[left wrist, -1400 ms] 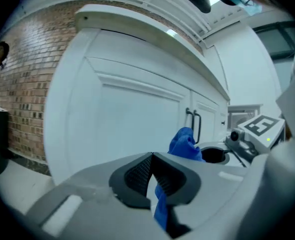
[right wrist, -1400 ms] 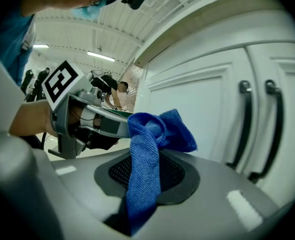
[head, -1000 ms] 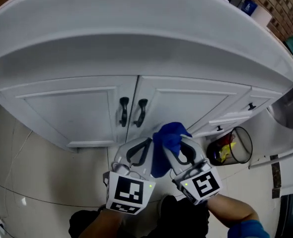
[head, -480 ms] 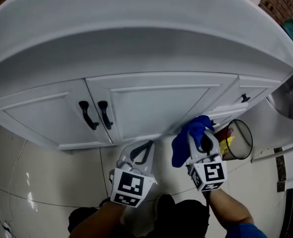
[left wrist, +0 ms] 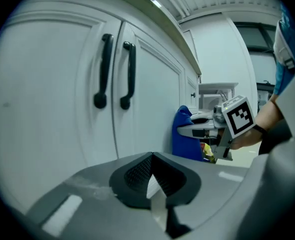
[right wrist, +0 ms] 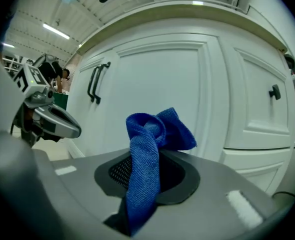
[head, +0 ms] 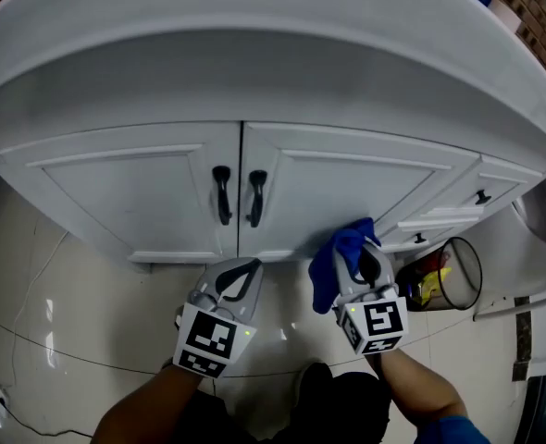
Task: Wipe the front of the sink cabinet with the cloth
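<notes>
The white sink cabinet has two doors (head: 134, 192) with black handles (head: 221, 195) at their meeting edge. My right gripper (head: 354, 245) is shut on a blue cloth (head: 333, 259), which bunches above the jaws and hangs down their left side. The cloth (right wrist: 150, 149) is level with the lower part of the right door (right wrist: 157, 84); I cannot tell whether it touches. From the left gripper view, the cloth (left wrist: 186, 139) is close to that door. My left gripper (head: 241, 271) is below the handles (left wrist: 103, 71), shut on nothing (left wrist: 151, 156).
A thick white countertop (head: 254, 54) overhangs the cabinet. Drawers with black knobs (head: 481, 196) sit right of the doors. A wire bin (head: 444, 271) with colourful rubbish stands on the pale tiled floor (head: 60, 313) at the right. A thin cable lies on the floor at the left.
A second ago the two grippers were side by side with the cloth between them. The right gripper has carried the cloth rightward, away from the left gripper, to the right door's lower part.
</notes>
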`<action>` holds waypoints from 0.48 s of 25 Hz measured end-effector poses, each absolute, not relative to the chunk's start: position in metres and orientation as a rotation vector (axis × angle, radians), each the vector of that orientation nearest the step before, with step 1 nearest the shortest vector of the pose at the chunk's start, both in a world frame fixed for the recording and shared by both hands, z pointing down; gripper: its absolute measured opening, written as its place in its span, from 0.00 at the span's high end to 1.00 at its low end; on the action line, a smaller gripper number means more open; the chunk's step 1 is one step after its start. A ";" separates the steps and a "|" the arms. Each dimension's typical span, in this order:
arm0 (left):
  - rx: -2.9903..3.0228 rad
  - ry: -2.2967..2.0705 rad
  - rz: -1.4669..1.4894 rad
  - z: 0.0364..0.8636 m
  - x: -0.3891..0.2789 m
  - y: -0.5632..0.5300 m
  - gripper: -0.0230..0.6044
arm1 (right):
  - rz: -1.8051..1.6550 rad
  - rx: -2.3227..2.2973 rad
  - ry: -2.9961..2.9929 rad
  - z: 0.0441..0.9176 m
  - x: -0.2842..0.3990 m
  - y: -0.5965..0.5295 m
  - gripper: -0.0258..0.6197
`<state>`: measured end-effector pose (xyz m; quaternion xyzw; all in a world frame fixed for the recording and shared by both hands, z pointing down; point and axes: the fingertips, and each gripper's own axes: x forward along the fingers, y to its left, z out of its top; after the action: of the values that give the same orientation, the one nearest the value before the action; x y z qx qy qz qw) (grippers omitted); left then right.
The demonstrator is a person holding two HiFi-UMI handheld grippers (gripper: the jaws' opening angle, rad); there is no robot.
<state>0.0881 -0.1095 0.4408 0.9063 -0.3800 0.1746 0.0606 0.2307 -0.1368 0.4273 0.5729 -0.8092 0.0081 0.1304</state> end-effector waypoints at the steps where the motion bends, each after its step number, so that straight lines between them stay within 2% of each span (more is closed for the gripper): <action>1: 2.737 -1.184 0.524 0.439 0.077 -0.113 0.95 | 0.020 1.636 -2.367 0.428 0.219 -0.137 0.81; 12: 2.575 -1.484 0.450 0.423 -0.054 -0.120 0.95 | -0.064 1.330 -2.559 0.434 0.079 -0.135 0.81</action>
<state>-0.0540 -0.1195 0.4231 0.8546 -0.4926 0.1495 0.0678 0.0791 -0.1353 0.4335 0.4573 -0.8798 -0.0220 0.1282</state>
